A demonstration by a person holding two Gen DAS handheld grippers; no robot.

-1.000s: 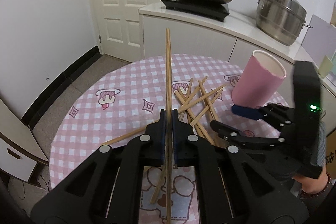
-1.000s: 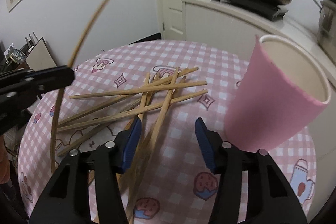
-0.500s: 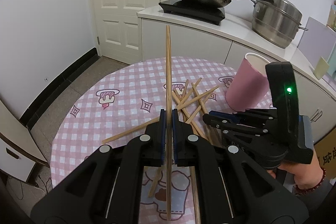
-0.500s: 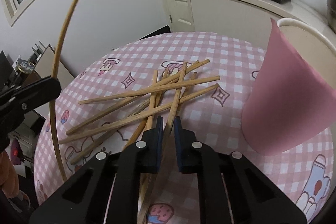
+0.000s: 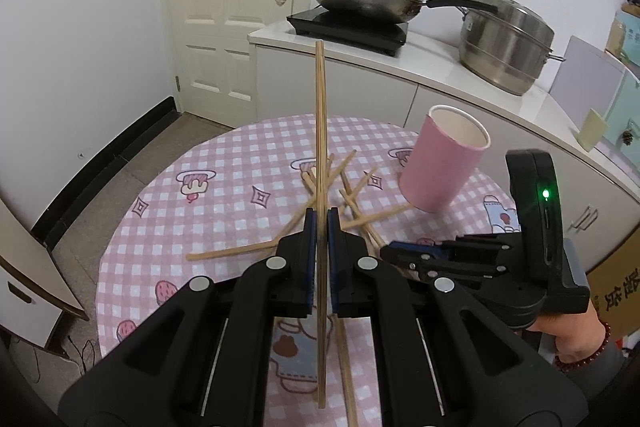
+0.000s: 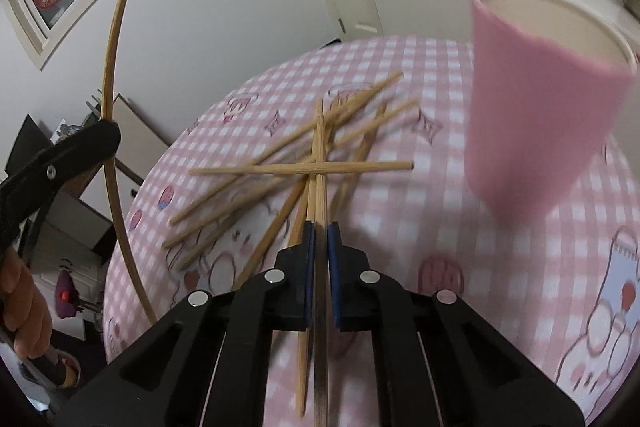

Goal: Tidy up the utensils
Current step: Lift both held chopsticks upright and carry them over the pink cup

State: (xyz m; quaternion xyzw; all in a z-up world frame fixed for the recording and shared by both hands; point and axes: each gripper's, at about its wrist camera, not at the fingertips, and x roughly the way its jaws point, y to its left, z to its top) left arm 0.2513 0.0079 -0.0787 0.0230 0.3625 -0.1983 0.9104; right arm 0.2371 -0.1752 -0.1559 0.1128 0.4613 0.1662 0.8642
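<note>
Jaws both clamped on chopsticks; left gripper (image 5: 321, 227) angled down, right gripper (image 6: 321, 239) likewise.

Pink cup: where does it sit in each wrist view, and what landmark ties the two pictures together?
Left wrist: the pink cup stands right of centre on the checked tablecloth, beyond the chopstick pile.
Right wrist: the cup fills the upper right, blurred.
Shared landmark: the chopstick pile lying left of the cup in both.

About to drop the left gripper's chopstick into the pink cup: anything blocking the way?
Nothing visible does. The chopstick is held up off the table, and the pink cup stands with an open mouth; the right gripper sits lower, nearer the camera.
</note>
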